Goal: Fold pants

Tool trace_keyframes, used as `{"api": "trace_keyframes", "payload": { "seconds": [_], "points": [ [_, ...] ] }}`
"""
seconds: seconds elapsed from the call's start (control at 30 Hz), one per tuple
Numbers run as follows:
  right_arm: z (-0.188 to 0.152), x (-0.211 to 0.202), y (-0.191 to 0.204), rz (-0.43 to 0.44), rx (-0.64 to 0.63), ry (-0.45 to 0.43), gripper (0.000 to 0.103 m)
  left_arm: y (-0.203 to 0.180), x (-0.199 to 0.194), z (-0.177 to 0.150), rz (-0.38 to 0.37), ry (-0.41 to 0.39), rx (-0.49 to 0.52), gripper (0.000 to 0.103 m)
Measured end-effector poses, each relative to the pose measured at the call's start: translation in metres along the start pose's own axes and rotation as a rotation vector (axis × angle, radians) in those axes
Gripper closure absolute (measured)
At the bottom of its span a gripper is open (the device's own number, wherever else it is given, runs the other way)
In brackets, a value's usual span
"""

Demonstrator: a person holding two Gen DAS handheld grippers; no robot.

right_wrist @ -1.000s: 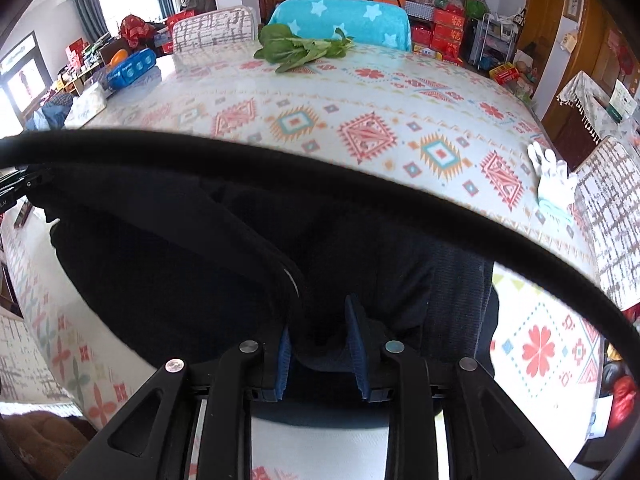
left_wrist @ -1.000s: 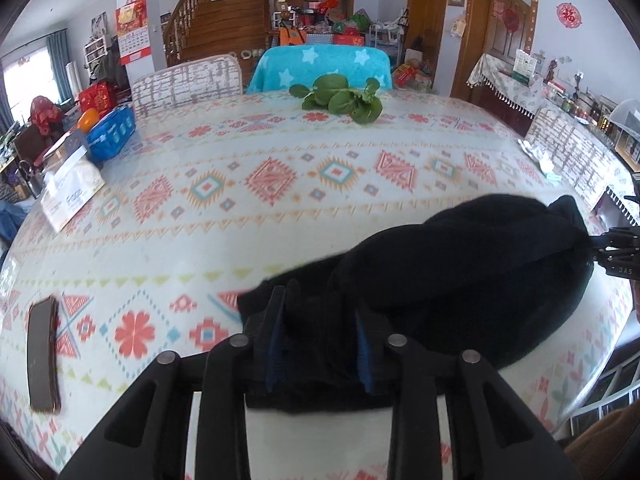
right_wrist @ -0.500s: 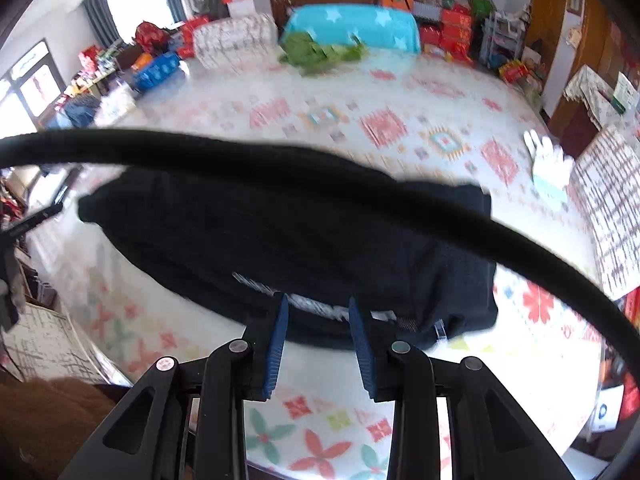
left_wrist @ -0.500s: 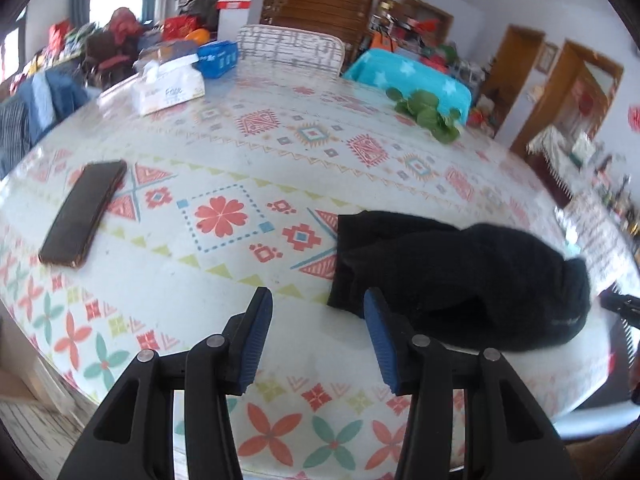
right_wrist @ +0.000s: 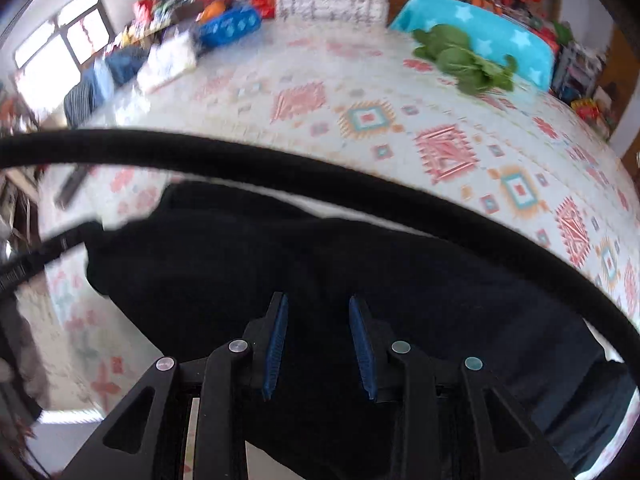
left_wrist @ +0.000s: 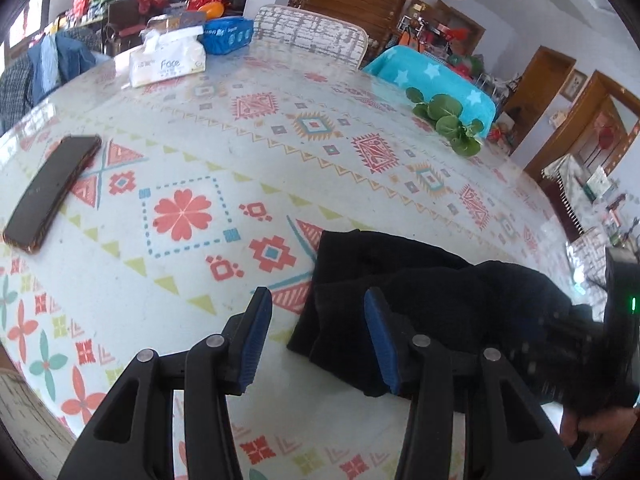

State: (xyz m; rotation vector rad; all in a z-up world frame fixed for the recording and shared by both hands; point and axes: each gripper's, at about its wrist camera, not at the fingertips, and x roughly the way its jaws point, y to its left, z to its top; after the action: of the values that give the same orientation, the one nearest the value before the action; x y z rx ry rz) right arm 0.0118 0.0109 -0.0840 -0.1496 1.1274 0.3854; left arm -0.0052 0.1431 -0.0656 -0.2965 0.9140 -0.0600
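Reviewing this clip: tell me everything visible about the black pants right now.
The black pants are a dark, soft, slightly fuzzy-looking fabric, bunched into a rough folded bundle with layered edges at their left end. They lie on the patterned tablecloth near the table's front edge. The left gripper is open, its right finger at the bundle's corner, gripping nothing. In the right wrist view the right gripper hangs open over the cloth; whether it touches is unclear. No label or waistband can be made out.

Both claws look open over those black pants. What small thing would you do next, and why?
Probably draw both back: the black pants already lie bundled on the table, and the left gripper and right gripper are both open, holding nothing.
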Motion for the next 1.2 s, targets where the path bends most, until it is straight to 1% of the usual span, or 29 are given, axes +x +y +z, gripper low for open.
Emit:
{"api": "trace_keyframes", "payload": {
  "seconds": [0.07, 0.17, 0.23, 0.3, 0.37, 0.43, 0.53, 0.6, 0.67, 0.73, 0.8, 0.87, 0.93, 0.97, 1.0, 1.03, 1.1, 1.17, 1.2],
  "points": [
    [-0.021, 0.004, 0.013, -0.006, -0.078, 0.048, 0.068, 0.0, -0.002, -0.002, -0.007, -0.001, 0.006, 0.056],
    [-0.051, -0.012, 0.02, -0.024, -0.158, 0.036, 0.068, 0.004, 0.0, -0.008, -0.016, 0.02, -0.013, 0.055],
    [-0.062, -0.016, 0.016, 0.015, -0.16, 0.078, 0.068, 0.008, 0.001, -0.012, -0.028, 0.032, -0.038, 0.055],
    [-0.069, -0.02, 0.012, 0.083, -0.166, 0.127, 0.067, 0.01, 0.002, -0.016, -0.048, 0.043, -0.068, 0.055],
    [-0.062, -0.034, 0.005, 0.158, -0.136, 0.102, 0.067, 0.01, 0.002, -0.02, -0.076, 0.051, -0.095, 0.055],
    [-0.044, -0.048, -0.005, 0.203, -0.084, 0.052, 0.067, 0.008, 0.003, -0.022, -0.107, 0.061, -0.111, 0.055],
    [0.0, -0.054, -0.014, 0.266, -0.018, -0.021, 0.067, 0.003, 0.008, -0.024, -0.139, 0.077, -0.132, 0.055],
    [0.028, -0.046, -0.007, 0.303, -0.018, -0.043, 0.067, 0.002, 0.01, -0.026, -0.149, 0.084, -0.147, 0.055],
    [0.05, -0.032, 0.006, 0.344, -0.041, -0.021, 0.067, 0.003, 0.009, -0.029, -0.158, 0.085, -0.164, 0.055],
    [0.067, -0.015, 0.022, 0.397, -0.079, 0.023, 0.067, 0.006, 0.006, -0.032, -0.159, 0.083, -0.178, 0.055],
    [0.081, 0.003, 0.044, 0.398, -0.154, 0.057, 0.067, 0.01, 0.004, -0.034, -0.163, 0.082, -0.198, 0.055],
    [0.087, 0.021, 0.064, 0.396, -0.225, 0.104, 0.067, 0.016, 0.0, -0.036, -0.16, 0.079, -0.215, 0.055],
    [0.093, 0.037, 0.073, 0.384, -0.263, 0.147, 0.067, 0.02, -0.005, -0.037, -0.146, 0.07, -0.221, 0.055],
    [0.088, 0.039, 0.075, 0.384, -0.284, 0.167, 0.07, 0.022, -0.008, -0.038, -0.139, 0.065, -0.219, 0.055],
    [0.081, 0.035, 0.079, 0.39, -0.3, 0.168, 0.07, 0.023, -0.01, -0.038, -0.132, 0.059, -0.216, 0.055],
    [0.068, 0.027, 0.083, 0.426, -0.319, 0.168, 0.07, 0.025, -0.013, -0.038, -0.128, 0.054, -0.214, 0.055],
    [0.053, 0.017, 0.084, 0.474, -0.325, 0.181, 0.07, 0.029, -0.017, -0.039, -0.135, 0.049, -0.216, 0.053],
    [0.034, 0.011, 0.081, 0.524, -0.333, 0.22, 0.07, 0.031, -0.017, -0.04, -0.141, 0.05, -0.219, 0.053],
    [0.031, 0.009, 0.079, 0.541, -0.336, 0.242, 0.07, 0.032, -0.017, -0.04, -0.144, 0.051, -0.22, 0.053]
  ]
}}
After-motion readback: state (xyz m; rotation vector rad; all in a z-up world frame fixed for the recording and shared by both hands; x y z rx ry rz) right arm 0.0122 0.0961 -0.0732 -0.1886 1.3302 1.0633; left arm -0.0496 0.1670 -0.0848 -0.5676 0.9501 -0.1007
